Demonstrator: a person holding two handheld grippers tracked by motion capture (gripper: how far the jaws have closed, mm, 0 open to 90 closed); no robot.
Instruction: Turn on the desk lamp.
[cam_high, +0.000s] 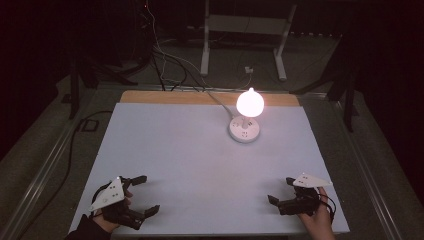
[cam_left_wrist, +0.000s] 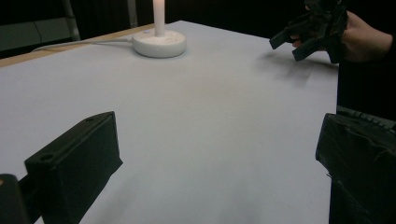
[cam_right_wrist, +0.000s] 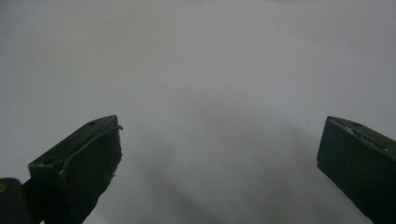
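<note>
Both grippers sat at the near edge of the white table (cam_high: 200, 160), well apart from each other. The left gripper (cam_high: 142, 196) had its jaws spread wide and held nothing; I judged it parked there to leave the middle free. The right gripper (cam_high: 281, 190) was likewise wide and empty, tipped down at bare tabletop. Far across, right of centre near the back edge, the lamp (cam_high: 249, 103) glowed on its round white socket base (cam_high: 244, 130), cord running off behind. I read this as a ready pose before any reach toward it.
</note>
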